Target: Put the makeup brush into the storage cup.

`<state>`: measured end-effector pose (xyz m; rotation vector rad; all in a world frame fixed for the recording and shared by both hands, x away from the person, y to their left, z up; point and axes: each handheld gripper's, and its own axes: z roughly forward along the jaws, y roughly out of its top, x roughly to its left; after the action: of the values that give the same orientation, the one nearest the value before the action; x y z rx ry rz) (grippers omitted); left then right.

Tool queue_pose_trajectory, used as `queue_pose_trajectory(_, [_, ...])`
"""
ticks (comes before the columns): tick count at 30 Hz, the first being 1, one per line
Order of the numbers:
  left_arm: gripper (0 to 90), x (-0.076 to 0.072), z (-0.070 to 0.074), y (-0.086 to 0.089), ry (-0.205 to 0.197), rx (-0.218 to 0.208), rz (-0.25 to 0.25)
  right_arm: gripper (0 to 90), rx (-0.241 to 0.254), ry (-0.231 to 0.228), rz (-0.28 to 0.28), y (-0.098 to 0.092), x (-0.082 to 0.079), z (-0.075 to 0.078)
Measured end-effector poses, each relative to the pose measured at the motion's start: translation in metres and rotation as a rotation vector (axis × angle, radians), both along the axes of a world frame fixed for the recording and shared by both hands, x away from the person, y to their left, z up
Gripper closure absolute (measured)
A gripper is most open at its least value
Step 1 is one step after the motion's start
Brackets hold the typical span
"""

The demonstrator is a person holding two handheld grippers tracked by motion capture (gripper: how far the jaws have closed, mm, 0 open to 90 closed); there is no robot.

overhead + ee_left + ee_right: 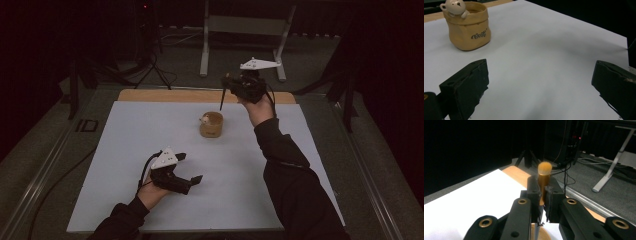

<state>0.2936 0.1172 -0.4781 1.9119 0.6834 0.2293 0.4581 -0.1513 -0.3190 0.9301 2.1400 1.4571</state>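
A tan bag-shaped cup point(211, 125) with a small white bear figure point(454, 6) on its rim stands mid-table on the white sheet; the same cup point(468, 26) is at the upper left of the left gripper view. My right gripper point(227, 86) is raised above and right of the cup, shut on a brush point(544, 180) with a gold ferrule and orange bristle tip; its dark handle point(221, 100) hangs down toward the cup. My left gripper point(189, 167) rests low near the front left, open and holding nothing, its fingers point(466, 85) wide apart.
A white sheet point(150, 150) covers most of the wooden table point(150, 95). Beyond the far edge stand a grey metal frame point(242, 30), a tripod point(152, 70) and cables on dark carpet. The rim of the cup point(541, 233) lies just below the right gripper.
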Motion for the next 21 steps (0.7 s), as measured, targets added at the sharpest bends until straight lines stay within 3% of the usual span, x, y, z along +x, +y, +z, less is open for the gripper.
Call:
queue_pose_trajectory(10, [2.2, 0.000, 0.000, 0.002, -0.008, 0.003, 0.003, 83.5, -0.003, 0.048, -0.025, 0.005, 0.019, -0.020])
queue_pose_trajectory(21, [2.2, 0.000, 0.000, 0.002, -0.007, 0.006, -0.002, 83.5, -0.015, 0.107, -0.035, 0.013, 0.027, -0.042])
